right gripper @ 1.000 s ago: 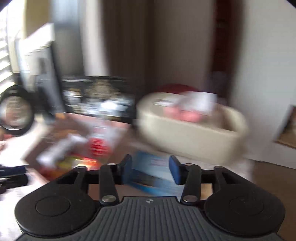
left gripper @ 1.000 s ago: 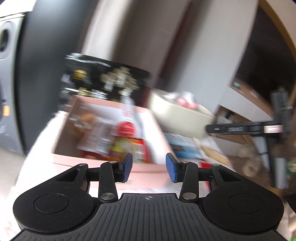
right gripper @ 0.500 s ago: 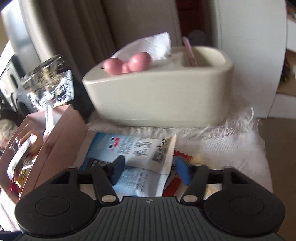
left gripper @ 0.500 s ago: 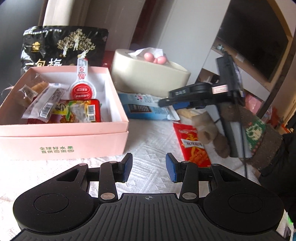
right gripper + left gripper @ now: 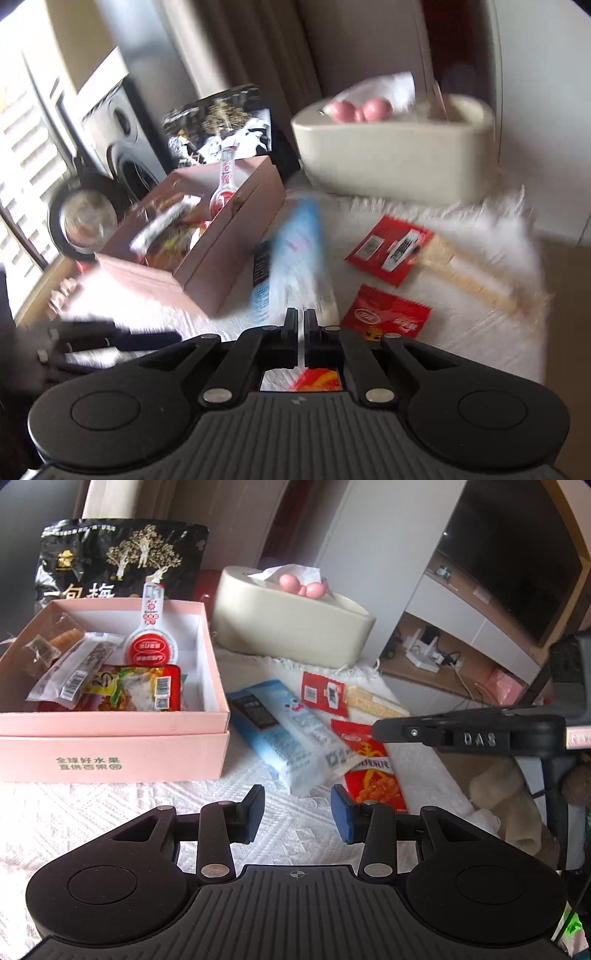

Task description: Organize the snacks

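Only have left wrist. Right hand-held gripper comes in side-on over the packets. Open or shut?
Observer: Right wrist shows the right hand-held gripper shut; its jaws have just been closing. The blue pack runs up to its tips, but blur hides whether it is pinched.
Operator: Anything past the box's left side? It's cut off here.
Observer: Yes, a round mirror stands just beyond the box.

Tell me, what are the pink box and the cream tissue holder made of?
The pink box looks like matte cardboard: sharp folded edges, thin walls, printed lettering. The cream tissue holder seems to be smooth plastic or ceramic, judging by its rounded moulded shape and soft sheen; which of the two is unclear.
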